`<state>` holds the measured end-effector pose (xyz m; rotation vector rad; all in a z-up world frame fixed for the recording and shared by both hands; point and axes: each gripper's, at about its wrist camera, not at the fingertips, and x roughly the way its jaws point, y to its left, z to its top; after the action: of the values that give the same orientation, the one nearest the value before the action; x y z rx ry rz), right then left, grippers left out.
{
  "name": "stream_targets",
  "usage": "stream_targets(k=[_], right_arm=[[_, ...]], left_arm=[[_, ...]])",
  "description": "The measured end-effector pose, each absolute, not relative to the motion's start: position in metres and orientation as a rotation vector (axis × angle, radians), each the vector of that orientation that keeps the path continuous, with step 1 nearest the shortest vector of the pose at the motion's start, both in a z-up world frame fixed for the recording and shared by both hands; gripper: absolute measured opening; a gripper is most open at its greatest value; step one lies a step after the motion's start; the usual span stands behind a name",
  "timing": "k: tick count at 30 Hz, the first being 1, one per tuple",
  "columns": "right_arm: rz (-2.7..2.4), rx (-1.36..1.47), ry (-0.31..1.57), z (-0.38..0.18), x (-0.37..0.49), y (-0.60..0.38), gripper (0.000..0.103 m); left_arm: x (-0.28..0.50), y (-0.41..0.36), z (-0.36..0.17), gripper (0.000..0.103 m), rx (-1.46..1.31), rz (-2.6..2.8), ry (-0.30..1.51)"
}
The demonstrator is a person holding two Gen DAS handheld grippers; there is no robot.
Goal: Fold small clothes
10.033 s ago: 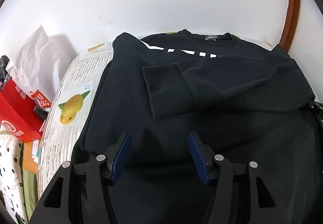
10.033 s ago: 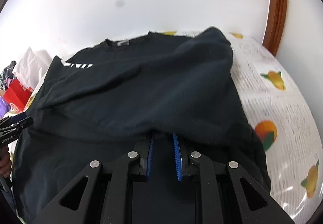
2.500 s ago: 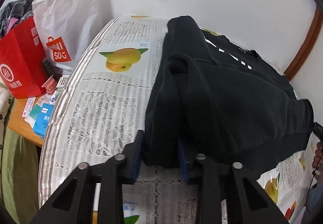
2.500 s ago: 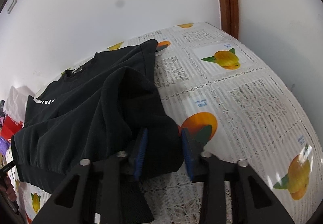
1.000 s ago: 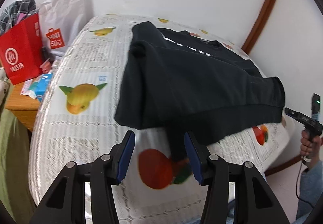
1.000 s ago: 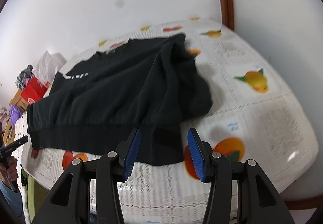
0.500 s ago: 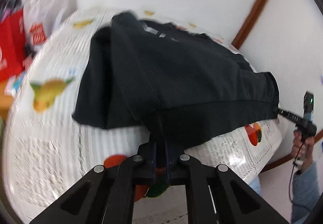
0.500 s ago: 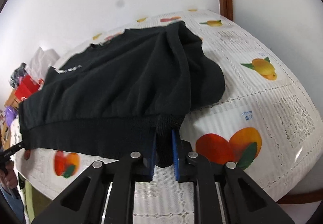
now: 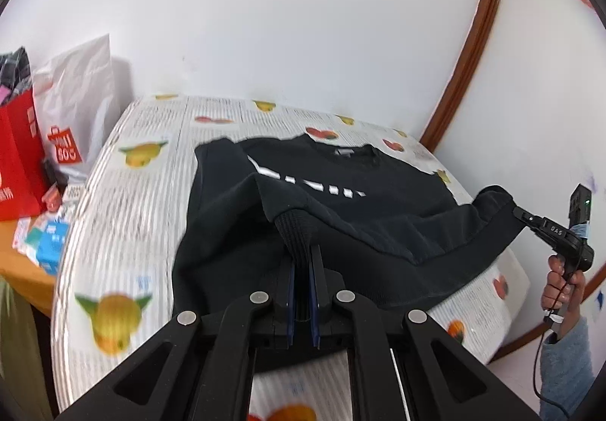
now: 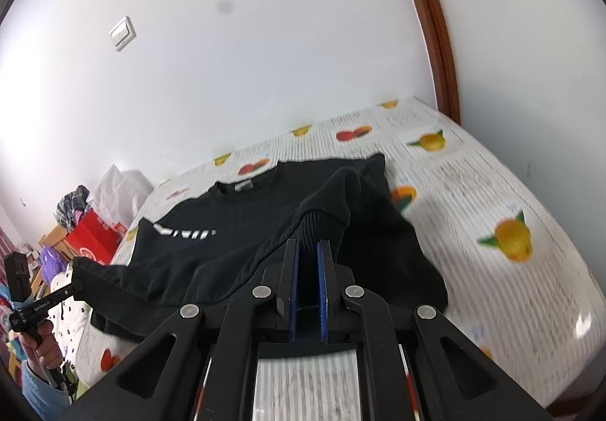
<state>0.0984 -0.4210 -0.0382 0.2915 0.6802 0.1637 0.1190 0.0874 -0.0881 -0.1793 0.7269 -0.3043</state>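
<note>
My left gripper (image 9: pixel 302 265) and right gripper (image 10: pixel 307 262) each pinch the ribbed hem of the black sweatshirt (image 9: pixel 333 193), mid-frame on the bed (image 9: pixel 125 216). It's soft, floppy, fairly heavy (it sags between grips), so hem corners seem best.

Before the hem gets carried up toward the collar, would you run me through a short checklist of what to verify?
1. Left gripper shut on the ribbed hem of the black sweatshirt: ok.
2. Right gripper shut on the hem's other corner: ok.
3. Hem lifted clear of the fruit-print cloth between the two grips: ok, though it sags in the middle.
4. Collar end lying flat on the cloth: ok.
5. Folded-in sleeves staying in place under the raised body: cannot tell, hidden by the fabric.
6. Landing area near the collar free of other things: ok.
</note>
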Motion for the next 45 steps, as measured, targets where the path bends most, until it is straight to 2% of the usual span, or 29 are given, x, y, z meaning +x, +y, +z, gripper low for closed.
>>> stream_targets(k=[10, 22, 32, 38, 41, 43, 44, 45], right_arm=[[0.156, 0.312, 0.682, -0.033, 0.17, -0.41, 0.006], [0.12, 0.33, 0.769, -0.073, 0.255, -0.411, 0.006], [0.071, 0.294, 0.828, -0.096, 0.298, -0.409, 0.007], [0.059, 0.207, 0.818, -0.09, 0.305, -0.396, 0.013], [0.058, 0.161, 0.788, -0.08, 0.302, -0.393, 0.023], [0.053, 0.138, 0.75, -0.069, 0.296, -0.394, 0.037], [0.054, 0.131, 0.735, -0.065, 0.293, -0.394, 0.039], [0.058, 0.119, 0.716, -0.06, 0.29, -0.394, 0.04]], left_arm=[[0.188, 0.089, -0.091, 0.006, -0.202, -0.264, 0.75], [0.255, 0.101, -0.124, 0.006, -0.253, -0.195, 0.832], [0.284, 0.094, -0.132, 0.01, -0.207, -0.153, 0.843], [0.291, 0.096, -0.13, 0.01, -0.214, -0.137, 0.863], [0.287, 0.098, -0.124, 0.011, -0.208, -0.146, 0.853], [0.282, 0.097, -0.118, 0.021, -0.17, -0.137, 0.826], [0.279, 0.098, -0.115, 0.026, -0.154, -0.127, 0.807], [0.276, 0.098, -0.113, 0.037, -0.145, -0.119, 0.791]])
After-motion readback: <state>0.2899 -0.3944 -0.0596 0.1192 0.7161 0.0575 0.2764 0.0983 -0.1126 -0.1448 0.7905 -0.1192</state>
